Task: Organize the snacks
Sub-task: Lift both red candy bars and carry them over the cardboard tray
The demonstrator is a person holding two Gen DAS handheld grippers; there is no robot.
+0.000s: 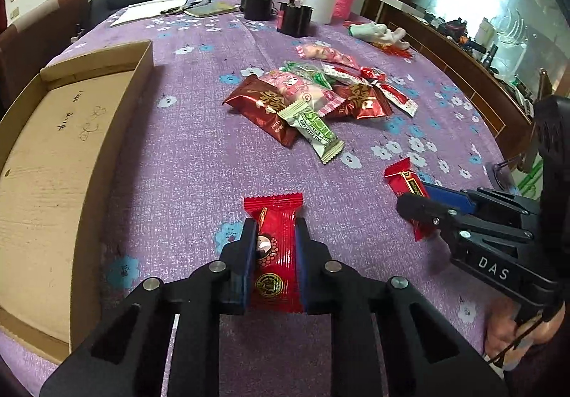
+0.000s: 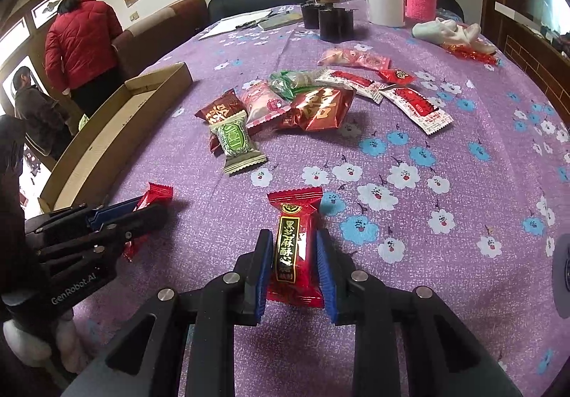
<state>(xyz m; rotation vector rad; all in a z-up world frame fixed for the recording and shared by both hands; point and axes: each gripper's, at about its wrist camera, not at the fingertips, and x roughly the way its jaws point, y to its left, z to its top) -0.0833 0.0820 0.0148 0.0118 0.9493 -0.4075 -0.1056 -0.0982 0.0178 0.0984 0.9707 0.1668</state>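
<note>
While both jaws pinch red snack pkts, only R view shows person in red jacket [image 2: 83, 44] behind cardboard box [image 2: 117, 126].

Red cartoon-face packet [image 1: 272, 254]: clamped lengthwise, 6 o'clock.
Red gold-lettered packet [image 2: 297, 251]: clamped lengthwise, 6 o'clock.
Snack pile [image 1: 313, 97]: heaped, 12 o'clock.
Cardboard box [image 1: 107, 147]: open, 9 o'clock.

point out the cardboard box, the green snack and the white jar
cardboard box [image 1: 46, 183], left wrist view, bare inside floor
green snack [image 2: 236, 140], right wrist view, middle of wrapper
white jar [image 2: 385, 3], right wrist view, side wall
</note>
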